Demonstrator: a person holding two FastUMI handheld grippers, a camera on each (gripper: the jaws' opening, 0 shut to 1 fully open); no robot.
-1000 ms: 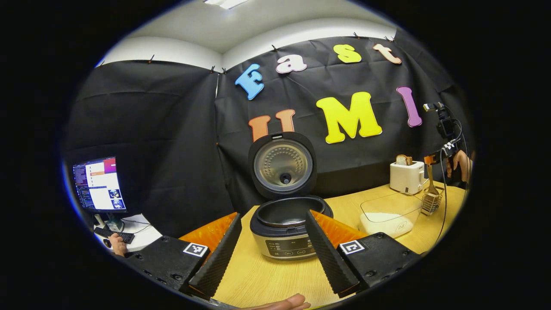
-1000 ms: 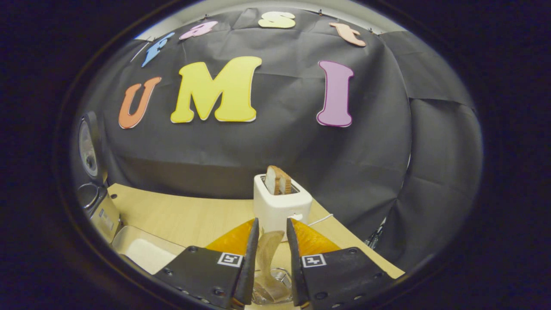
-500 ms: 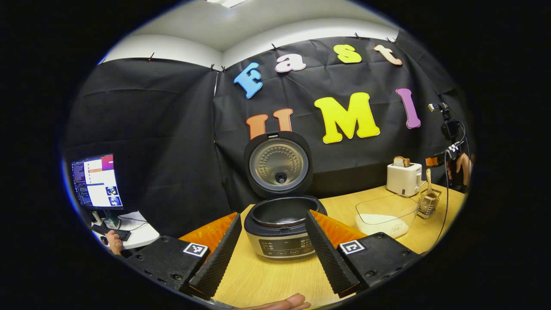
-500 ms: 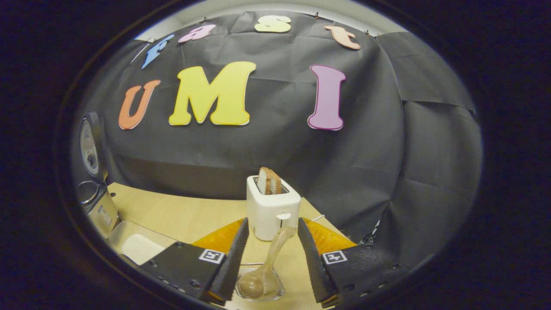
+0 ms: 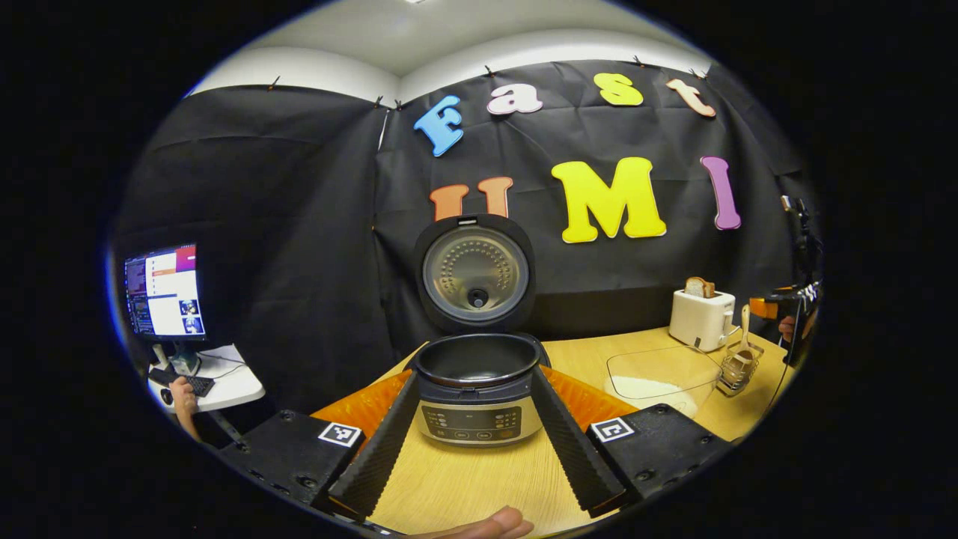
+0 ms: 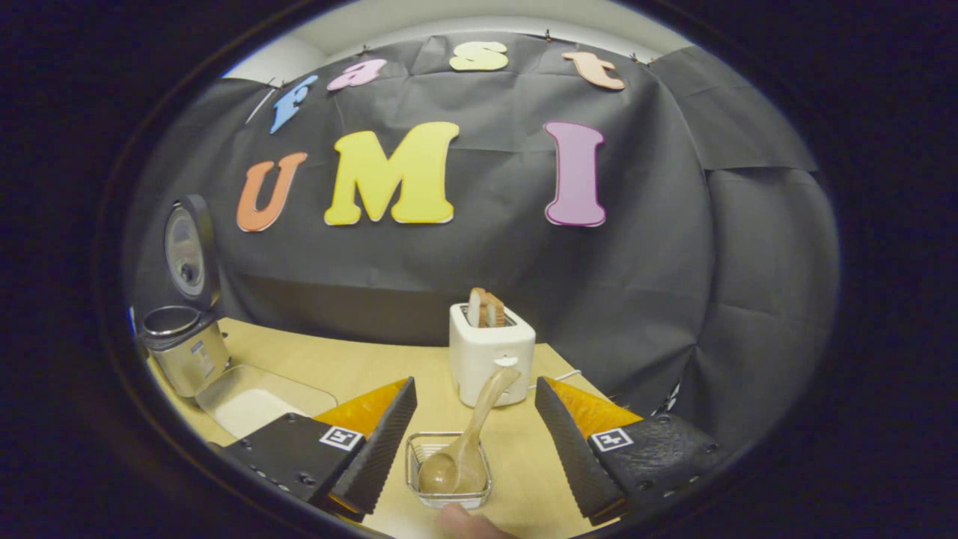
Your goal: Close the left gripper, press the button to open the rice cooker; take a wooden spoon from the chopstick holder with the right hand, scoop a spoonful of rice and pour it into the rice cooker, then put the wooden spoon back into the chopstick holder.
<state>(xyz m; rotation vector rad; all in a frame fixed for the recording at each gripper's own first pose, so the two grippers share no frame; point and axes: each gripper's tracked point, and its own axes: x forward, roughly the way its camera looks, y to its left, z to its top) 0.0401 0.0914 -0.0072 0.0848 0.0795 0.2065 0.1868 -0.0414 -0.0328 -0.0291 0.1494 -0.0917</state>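
Observation:
The rice cooker (image 5: 478, 393) stands on the wooden table with its lid (image 5: 474, 274) raised upright; it also appears at far left as rice cooker (image 6: 183, 352). My left gripper (image 5: 477, 494) is open in front of it, holding nothing. The wooden spoon (image 6: 468, 434) rests bowl-down in the wire chopstick holder (image 6: 449, 479), handle leaning toward the toaster. My right gripper (image 6: 471, 498) is open, its fingers spread either side of the holder and drawn back from it. The clear rice container (image 5: 662, 374) holds white rice. Chopstick holder and spoon (image 5: 739, 359) stand beside it.
A white toaster (image 6: 492, 358) with bread slices stands behind the holder, also as toaster (image 5: 702, 316). The rice container (image 6: 254, 397) lies between cooker and holder. A monitor (image 5: 162, 290) and keyboard sit on a side desk at left. A fingertip (image 6: 460, 518) shows at the bottom edge.
The right gripper let go of the spoon handle, opened wide and drew back; the spoon now stands free in the holder. The left gripper pulled back slightly from the cooker.

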